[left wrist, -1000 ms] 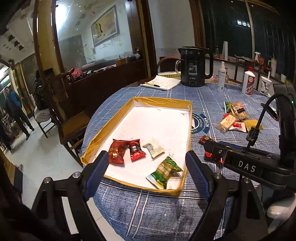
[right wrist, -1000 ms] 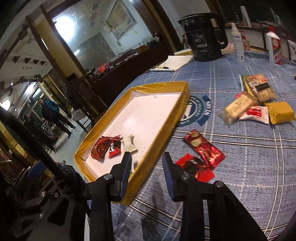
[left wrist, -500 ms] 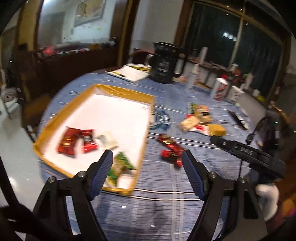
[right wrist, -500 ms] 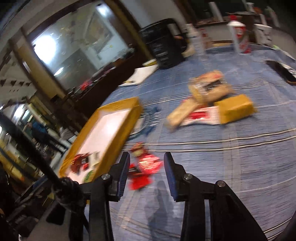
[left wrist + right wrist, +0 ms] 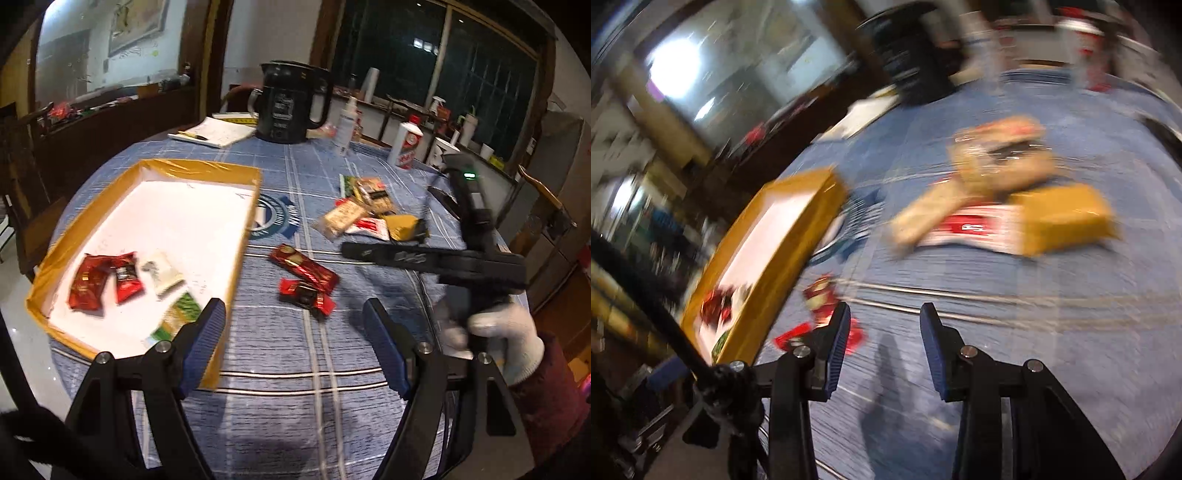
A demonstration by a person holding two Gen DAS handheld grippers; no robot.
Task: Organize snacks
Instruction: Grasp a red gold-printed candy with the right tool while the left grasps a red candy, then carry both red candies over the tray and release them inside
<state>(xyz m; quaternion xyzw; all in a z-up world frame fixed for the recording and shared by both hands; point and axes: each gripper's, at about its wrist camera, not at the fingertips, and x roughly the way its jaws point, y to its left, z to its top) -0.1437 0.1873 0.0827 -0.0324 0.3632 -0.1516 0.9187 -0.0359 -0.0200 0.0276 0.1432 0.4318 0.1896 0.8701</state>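
Two red snacks (image 5: 308,278) lie loose on the blue checked tabletop (image 5: 288,369), just off the right rim of the tray (image 5: 240,236), one long packet touching a smaller one beside it. Inside the yellow-rimmed tray, toward its near end, sit two more red packets (image 5: 103,280), a white packet (image 5: 162,273) and a green packet (image 5: 177,317). Farther across the tabletop, toward its right edge, a heap of snacks (image 5: 369,218) gathers tan, red-and-white and mustard-yellow wrappers, touching and partly overlapping. The left claw (image 5: 295,347) hangs above the near edge of the tabletop with its blue-padded fingers (image 5: 203,343) spread wide and nothing between them. The right claw (image 5: 882,347), seen through heavy blur in its own view, has its fingers apart too and holds nothing, low over the cloth near the red snacks; from the left view its black body (image 5: 443,258) reaches in from the right, gripped by a white-gloved hand (image 5: 495,332). At the far edge stand a black kettle (image 5: 291,103), a notepad (image 5: 218,133) with a pen, a spray bottle (image 5: 345,125) and a white-and-red bottle (image 5: 406,144).
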